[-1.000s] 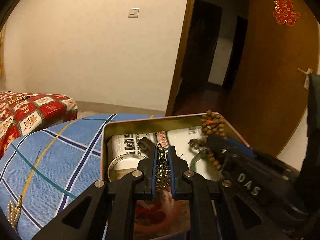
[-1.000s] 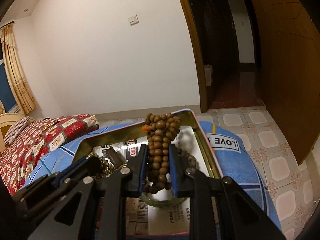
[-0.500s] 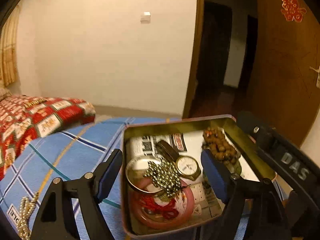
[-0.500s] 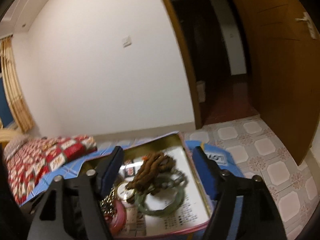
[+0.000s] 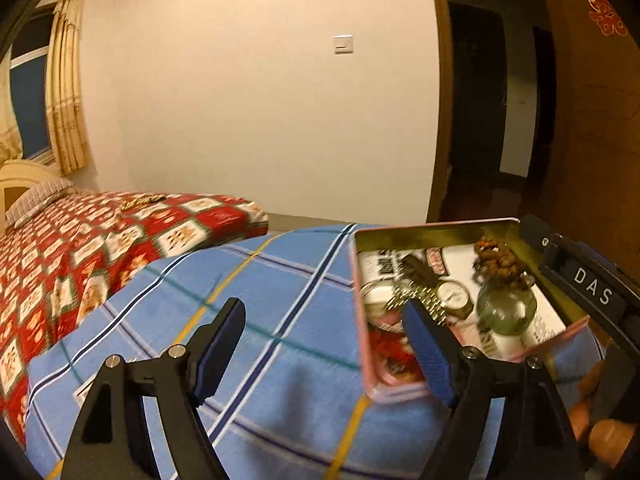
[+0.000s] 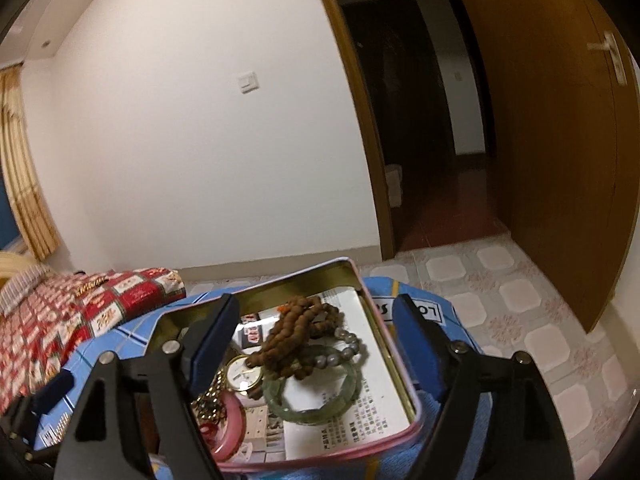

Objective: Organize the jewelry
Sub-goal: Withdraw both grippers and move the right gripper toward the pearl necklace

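Both grippers were over one pink tin (image 6: 402,372) sitting on a blue plaid blanket (image 5: 280,320). Left gripper (image 5: 326,354): jaws spread wide, nothing between the pads, hanging over bare blanket just left of the tin. They had just been opening. Right gripper (image 6: 316,346): jaws also released and just been opening further, straddling the tin with the jewelry below them, no pad contact

Count inside the tin, right wrist view:
- 1 brown wooden bead strand (image 6: 298,330), heaped, lying partly on top of the others
- 1 grey stone bead bracelet (image 6: 346,350), under the brown strand
- 1 green jade bangle (image 6: 312,402), flat on the printed paper lining
- 1 gold-toned wristwatch (image 6: 242,376), face up, beside the bangle
- 1 pink bangle (image 6: 230,432), near corner, partly hidden by the left finger
- 1 metal chain (image 6: 208,402), next to the pink bangle

Left wrist view showed the same tin (image 5: 362,320) with watch (image 5: 452,296), green bangle (image 5: 506,310) and brown beads (image 5: 496,258). A person's fingers (image 5: 604,440) were visible at the lower right edge, behind the right gripper's body

Outside the tin: 1 small gold piece (image 5: 140,202) on the red patterned bedspread (image 5: 100,248), well apart; too blurred to identify
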`<move>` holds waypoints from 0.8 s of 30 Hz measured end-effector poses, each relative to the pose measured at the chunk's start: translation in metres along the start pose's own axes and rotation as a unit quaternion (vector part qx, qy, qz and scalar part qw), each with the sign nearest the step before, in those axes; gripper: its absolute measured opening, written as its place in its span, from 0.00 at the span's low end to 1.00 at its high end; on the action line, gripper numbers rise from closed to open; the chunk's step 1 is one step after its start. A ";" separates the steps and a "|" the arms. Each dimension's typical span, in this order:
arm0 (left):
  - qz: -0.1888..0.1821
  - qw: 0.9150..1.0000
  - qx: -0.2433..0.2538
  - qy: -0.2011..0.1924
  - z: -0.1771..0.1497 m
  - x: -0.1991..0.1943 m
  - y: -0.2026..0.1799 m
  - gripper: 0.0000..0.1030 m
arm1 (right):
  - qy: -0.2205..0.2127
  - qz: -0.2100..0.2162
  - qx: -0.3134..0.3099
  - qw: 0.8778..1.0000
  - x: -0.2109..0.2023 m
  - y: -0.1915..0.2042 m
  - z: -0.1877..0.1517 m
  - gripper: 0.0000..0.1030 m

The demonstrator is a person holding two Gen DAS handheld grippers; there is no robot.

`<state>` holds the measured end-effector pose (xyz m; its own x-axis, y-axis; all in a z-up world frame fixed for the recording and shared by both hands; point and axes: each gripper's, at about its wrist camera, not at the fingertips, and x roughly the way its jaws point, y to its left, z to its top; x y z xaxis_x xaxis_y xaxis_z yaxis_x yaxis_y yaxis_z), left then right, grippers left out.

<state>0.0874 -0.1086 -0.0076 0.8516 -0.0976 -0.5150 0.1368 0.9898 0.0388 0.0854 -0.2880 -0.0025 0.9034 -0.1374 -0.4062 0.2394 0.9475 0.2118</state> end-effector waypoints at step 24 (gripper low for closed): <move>0.023 0.999 -0.021 0.013 -0.032 -0.030 0.047 0.78 | -0.024 0.000 -0.074 0.997 -0.051 0.045 -0.036 0.79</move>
<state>0.0518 -0.0556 -0.0177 0.8436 -0.0490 -0.5347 0.0757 0.9967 0.0279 0.0374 -0.2284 -0.0043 0.9205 -0.1473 -0.3619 0.1870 0.9793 0.0770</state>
